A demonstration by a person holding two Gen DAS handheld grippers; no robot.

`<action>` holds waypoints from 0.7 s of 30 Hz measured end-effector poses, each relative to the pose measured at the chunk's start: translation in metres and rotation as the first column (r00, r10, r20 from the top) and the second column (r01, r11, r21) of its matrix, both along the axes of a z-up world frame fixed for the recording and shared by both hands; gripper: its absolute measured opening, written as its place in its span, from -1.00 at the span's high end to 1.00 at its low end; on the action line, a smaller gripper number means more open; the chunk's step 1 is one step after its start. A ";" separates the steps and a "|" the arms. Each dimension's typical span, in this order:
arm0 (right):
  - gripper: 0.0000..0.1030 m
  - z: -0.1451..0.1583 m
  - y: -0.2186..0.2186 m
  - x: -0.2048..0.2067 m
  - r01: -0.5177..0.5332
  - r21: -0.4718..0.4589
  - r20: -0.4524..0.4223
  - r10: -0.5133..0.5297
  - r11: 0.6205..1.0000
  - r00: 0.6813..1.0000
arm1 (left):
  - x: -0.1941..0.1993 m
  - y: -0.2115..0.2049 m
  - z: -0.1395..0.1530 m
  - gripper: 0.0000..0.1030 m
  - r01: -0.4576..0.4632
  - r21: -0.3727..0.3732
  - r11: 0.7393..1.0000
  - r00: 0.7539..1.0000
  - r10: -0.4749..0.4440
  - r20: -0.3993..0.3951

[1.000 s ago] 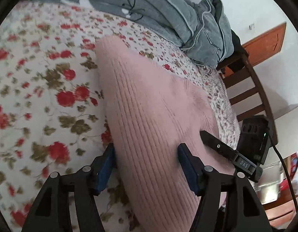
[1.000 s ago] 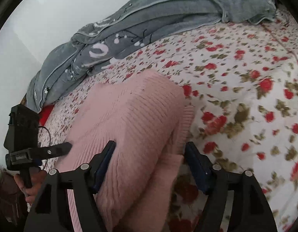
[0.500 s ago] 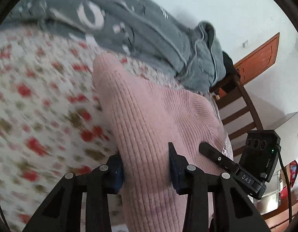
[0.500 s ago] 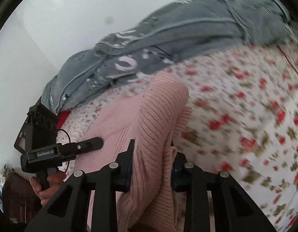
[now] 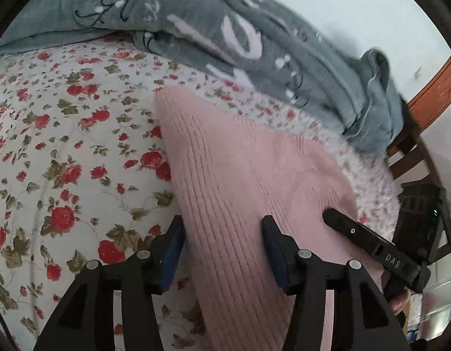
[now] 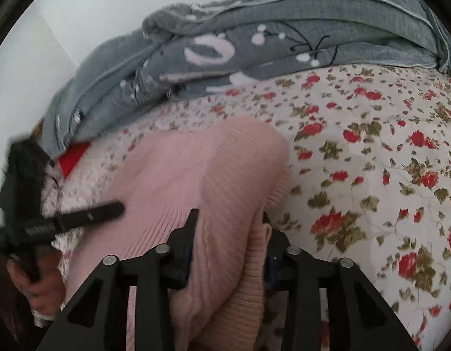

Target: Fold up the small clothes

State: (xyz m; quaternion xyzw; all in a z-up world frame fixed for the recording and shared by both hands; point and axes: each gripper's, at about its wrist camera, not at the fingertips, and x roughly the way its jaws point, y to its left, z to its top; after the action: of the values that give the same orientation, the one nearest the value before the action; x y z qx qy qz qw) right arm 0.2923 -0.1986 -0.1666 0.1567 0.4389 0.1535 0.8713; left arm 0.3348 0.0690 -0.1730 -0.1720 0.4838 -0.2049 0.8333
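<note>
A pink ribbed knit garment [image 5: 248,181] lies on the floral bedsheet [image 5: 64,146], seen in both wrist views. My left gripper [image 5: 222,231] is shut on the pink garment, with a thick fold of knit between its fingers. My right gripper [image 6: 229,225] is also shut on the pink garment [image 6: 196,175], its right finger mostly hidden behind the bunched cloth. The right gripper's finger [image 5: 357,234] shows at the right of the left wrist view. The left gripper's finger [image 6: 88,213] shows at the left of the right wrist view.
A grey blanket [image 5: 225,29] with white patterns is heaped along the far side of the bed by a white wall. It also shows in the right wrist view [image 6: 254,44]. A wooden chair [image 5: 412,152] stands beyond the bed's right edge. A red item [image 6: 72,158] lies under the blanket's end.
Both grippers closed on the pink garment half a second ago and lifted it. Now both views sit lower, with the garment nearer the sheet and the jaws a little wider.
</note>
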 end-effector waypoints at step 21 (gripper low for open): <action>0.71 0.028 0.029 -0.084 -0.014 -0.343 0.217 0.094 0.939 0.972 | -0.090 -0.030 0.033 -0.14 -0.017 0.184 0.983 0.976 -0.024 0.215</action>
State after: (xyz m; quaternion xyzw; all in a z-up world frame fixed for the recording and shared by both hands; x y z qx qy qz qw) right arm 0.2085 -0.1698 -0.1385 -0.0267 0.3592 0.1169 0.9255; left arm 0.2451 0.0387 -0.1397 -0.0696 0.4075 -0.1781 0.8930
